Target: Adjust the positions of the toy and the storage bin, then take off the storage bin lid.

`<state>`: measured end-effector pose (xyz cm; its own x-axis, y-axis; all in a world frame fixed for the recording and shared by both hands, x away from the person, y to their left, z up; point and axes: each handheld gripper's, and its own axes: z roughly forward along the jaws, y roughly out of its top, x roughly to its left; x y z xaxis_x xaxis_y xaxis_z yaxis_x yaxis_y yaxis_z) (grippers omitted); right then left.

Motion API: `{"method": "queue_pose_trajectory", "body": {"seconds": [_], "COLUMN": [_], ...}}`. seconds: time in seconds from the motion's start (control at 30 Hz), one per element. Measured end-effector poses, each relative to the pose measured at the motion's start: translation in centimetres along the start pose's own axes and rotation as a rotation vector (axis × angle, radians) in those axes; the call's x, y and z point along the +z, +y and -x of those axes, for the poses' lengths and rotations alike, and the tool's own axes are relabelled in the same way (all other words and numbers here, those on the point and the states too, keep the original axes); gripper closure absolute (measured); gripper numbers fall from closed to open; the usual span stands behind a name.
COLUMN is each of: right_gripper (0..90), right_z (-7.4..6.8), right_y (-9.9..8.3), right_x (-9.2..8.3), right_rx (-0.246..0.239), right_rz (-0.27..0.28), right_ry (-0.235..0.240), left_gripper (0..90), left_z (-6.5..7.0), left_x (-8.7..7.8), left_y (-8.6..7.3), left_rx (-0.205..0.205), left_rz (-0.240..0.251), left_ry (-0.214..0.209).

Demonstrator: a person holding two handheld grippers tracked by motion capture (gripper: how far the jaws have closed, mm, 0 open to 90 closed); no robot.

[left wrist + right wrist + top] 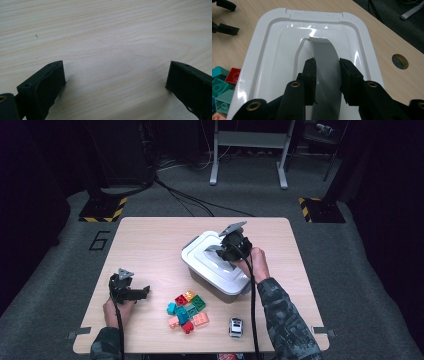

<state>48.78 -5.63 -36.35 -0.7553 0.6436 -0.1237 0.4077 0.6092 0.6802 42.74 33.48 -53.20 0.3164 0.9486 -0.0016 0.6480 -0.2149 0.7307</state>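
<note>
one lid handle clamped, box not yet opened

one grey handle [325, 65] on the white lid [274, 50] is clamped by the right gripper [227, 251]. the lid is seen seated on the grey box [220, 287], mid-table, right of centre. likely left: lid lifted off, bricks [187, 310] and toy car [235, 326] just in front loaded. the left gripper [115, 77] is held apart over bare table [105, 32], nothing gripped.
</note>
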Motion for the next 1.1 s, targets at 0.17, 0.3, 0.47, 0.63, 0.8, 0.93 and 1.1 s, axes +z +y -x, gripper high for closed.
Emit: {"method": "queue_pose_trajectory", "body": {"seconds": [0.17, 0.3, 0.47, 0.63, 0.8, 0.93, 1.1], "right_gripper": [67.8, 67.8, 67.8, 67.8, 67.8, 67.8, 67.8], "right_z": [-0.1, -0.1, -0.2, -0.1, 0.3, 0.4, 0.7], "right_y": [0.0, 0.0, 0.2, 0.5, 0.7, 0.9, 1.1], "right_x": [0.0, 0.0, 0.0, -0.2, -1.0, -1.8, -3.2], "right_rx": [0.003, -0.001, 0.002, 0.018, 0.027, 0.029, 0.025], "right_rz": [0.000, -0.001, -0.004, 0.014, 0.027, 0.031, 0.048], "right_ry": [-0.005, -0.006, -0.015, -0.017, -0.023, -0.029, -0.039], "left_gripper": [2.2, 2.2, 2.2, 2.2, 2.2, 2.6, 2.9], "left_z": [-0.1, 0.0, 0.0, -0.1, -0.1, 0.0, 0.0], "left_x": [0.0, 0.0, 0.0, 0.0, 0.0, 0.0, 0.0], "left_y": [0.0, 0.0, 0.0, 0.0, 0.0, 0.0, 0.0], "left_rx": [0.008, 0.000, 0.007, 0.009, 0.008, 0.001, 0.001], "left_rz": [-0.006, 0.001, -0.005, -0.005, -0.005, 0.001, 0.005], "left_ry": [0.000, 0.001, 0.000, 0.000, 0.000, 0.000, 0.005]}}
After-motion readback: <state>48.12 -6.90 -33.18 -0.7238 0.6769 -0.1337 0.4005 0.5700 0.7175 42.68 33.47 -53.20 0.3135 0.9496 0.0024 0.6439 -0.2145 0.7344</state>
